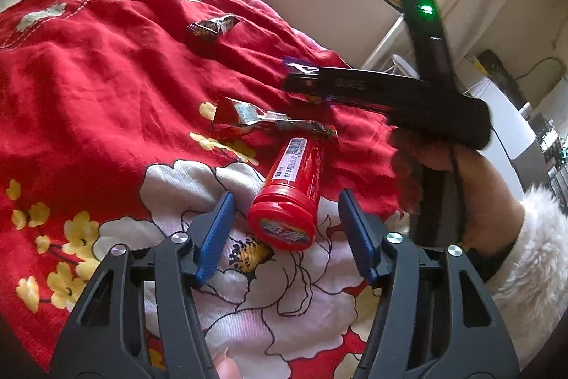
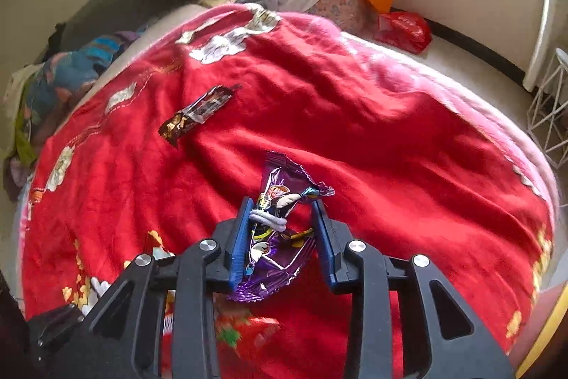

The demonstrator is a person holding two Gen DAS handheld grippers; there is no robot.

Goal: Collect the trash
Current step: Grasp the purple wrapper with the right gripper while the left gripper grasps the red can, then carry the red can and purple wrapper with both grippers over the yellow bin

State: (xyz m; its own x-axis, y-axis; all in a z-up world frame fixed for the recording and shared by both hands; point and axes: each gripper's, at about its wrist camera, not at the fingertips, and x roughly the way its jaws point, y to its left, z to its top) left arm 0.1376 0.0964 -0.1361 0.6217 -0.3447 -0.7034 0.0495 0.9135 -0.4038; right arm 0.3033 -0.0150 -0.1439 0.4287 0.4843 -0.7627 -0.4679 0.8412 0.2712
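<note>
My left tool (image 1: 284, 229) straddles the red bottle (image 1: 289, 196), jaws apart, ready to grip; my right tool (image 2: 282, 233) hems the purple wrapper (image 2: 280, 222), its pads barely touching.

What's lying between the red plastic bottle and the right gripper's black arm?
In the left wrist view, a crumpled red and silver foil wrapper lies on the red floral blanket between the red plastic bottle and the right gripper.
</note>
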